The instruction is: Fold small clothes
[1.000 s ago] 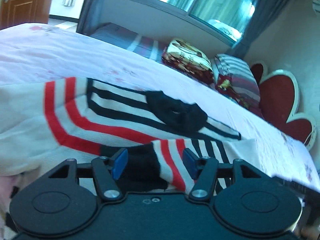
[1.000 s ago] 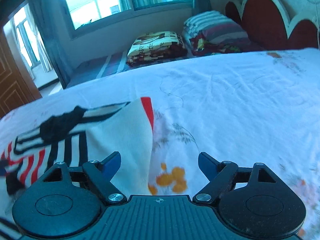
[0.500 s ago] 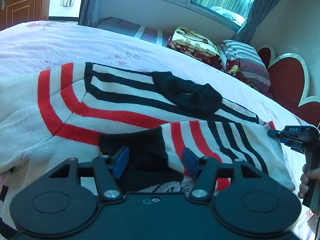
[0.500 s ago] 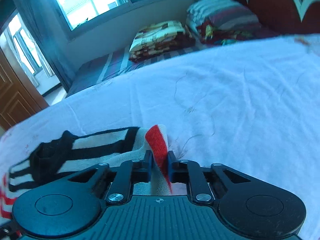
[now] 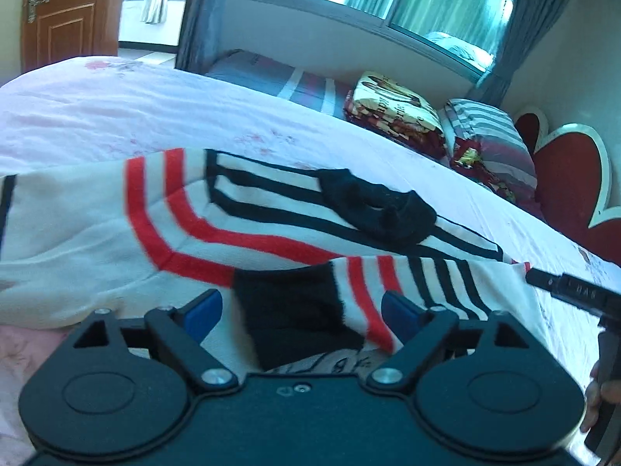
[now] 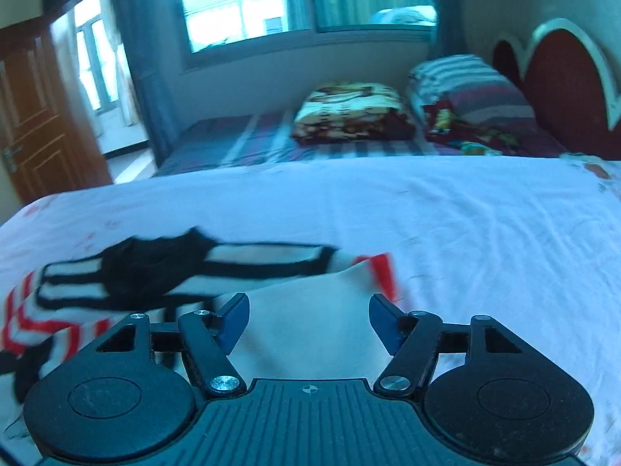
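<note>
Sweater (image 5: 116, 225), white knit with red and black stripes and a black collar (image 5: 376, 209), lies spread on the bed (image 5: 116, 116). Its long axis runs across the left wrist view, from the plain white part at the far left toward the headboard (image 5: 562, 178) at the right. A sleeve with a black cuff (image 5: 295, 310) is folded over the near side of the sweater, cuff end toward the left, lying along the same line.

Nearest the camera, the left gripper (image 5: 300, 312) has its blue pads wide apart and opening; the cuff sits between them, and the pads do not press on it. Beyond the sweater, toward the door (image 5: 62, 11), the bed sheet is bare and wide.

Further toward the headboard, the right gripper (image 6: 308, 322) is also opening, its pads apart, with a white fold of the sweater between them and not pinched. The sweater's red-edged corner (image 6: 382, 272) ends just beyond that gripper. From that corner to the headboard the sheet lies open, and the striped pillow (image 6: 465, 89) and folded blanket (image 6: 353, 112) sit well apart from the sweater.
</note>
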